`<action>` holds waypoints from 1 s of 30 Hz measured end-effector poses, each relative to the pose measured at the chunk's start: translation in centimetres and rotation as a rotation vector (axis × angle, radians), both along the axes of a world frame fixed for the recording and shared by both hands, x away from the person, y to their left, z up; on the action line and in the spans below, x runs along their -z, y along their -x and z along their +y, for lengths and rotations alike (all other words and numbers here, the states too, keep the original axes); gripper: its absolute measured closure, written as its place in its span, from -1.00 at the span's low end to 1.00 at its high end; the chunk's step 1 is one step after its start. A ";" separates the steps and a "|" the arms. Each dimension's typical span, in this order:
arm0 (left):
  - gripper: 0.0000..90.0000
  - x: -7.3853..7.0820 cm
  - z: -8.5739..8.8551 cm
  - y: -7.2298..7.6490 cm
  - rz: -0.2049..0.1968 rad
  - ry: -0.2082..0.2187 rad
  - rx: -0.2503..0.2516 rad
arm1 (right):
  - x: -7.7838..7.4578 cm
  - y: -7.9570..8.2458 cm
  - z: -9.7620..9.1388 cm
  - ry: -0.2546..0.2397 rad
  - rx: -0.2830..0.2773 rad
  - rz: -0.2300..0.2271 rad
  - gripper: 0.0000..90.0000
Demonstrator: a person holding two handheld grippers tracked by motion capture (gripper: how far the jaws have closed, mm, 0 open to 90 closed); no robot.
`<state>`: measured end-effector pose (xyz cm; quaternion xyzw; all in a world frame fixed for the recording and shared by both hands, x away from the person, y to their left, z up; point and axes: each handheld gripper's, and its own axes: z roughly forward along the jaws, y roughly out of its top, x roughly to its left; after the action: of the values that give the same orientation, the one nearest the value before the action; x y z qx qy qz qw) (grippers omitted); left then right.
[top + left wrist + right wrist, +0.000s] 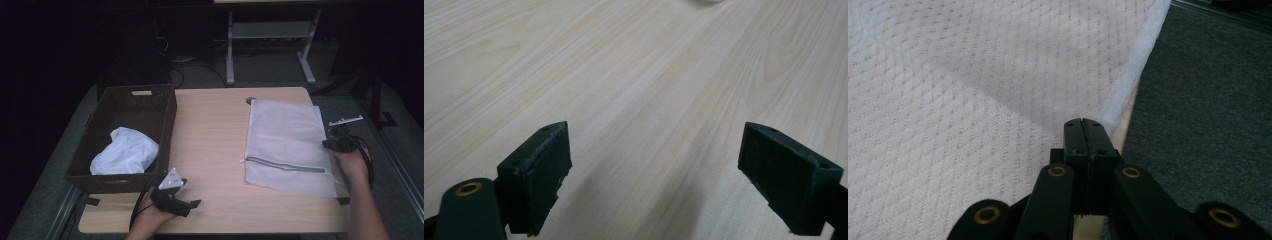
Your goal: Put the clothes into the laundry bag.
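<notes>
Looking down from the high view, a dark woven basket [125,107] sits at the left of the wooden table [210,130], and a crumpled white cloth [125,151] lies inside it toward the near end; the far half of the basket's floor is bare. A white mesh laundry bag [287,145] lies flat on the right part of the table, its grey zipper [285,164] running across the near end, with no bulge to tell of anything inside. The left gripper [192,204] rests at the near edge of the table just in front of the basket, its grey three-cornered plate on top. The right gripper [327,142] is at the bag's right edge, held in a hand [354,159] that comes in over the table's right side.

In the left gripper view, the two black jaws stand wide apart over bare wood grain, with nothing between them.

In the right gripper view, the right gripper [1086,131] has its jaws pressed together, tips meeting right at the folded hem of the mesh laundry bag [973,100]; whether fabric is pinched between them cannot be told. Grey carpet [1208,100] lies beyond the table edge.
</notes>
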<state>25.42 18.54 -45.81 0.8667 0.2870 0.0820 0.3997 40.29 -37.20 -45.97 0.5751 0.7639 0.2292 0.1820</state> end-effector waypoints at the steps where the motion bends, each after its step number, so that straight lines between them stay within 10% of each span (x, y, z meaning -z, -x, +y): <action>1: -0.70 0.0 0.0 0.0 0.000 0.000 0.000 | 0.0 0.1 -0.2 -0.009 0.005 -0.004 1.00; 15: -0.70 0.1 -0.1 0.0 0.004 -0.003 0.002 | 0.2 0.8 -2.0 0.040 0.053 0.016 1.00; 30: -0.70 0.1 -0.1 0.0 0.010 -0.008 0.008 | -2.4 5.2 -1.2 -0.066 -0.040 -0.114 0.60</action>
<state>25.42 18.41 -45.92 0.8699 0.2850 0.0774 0.3950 35.05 -38.41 -43.61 0.5513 0.7557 0.2905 0.2014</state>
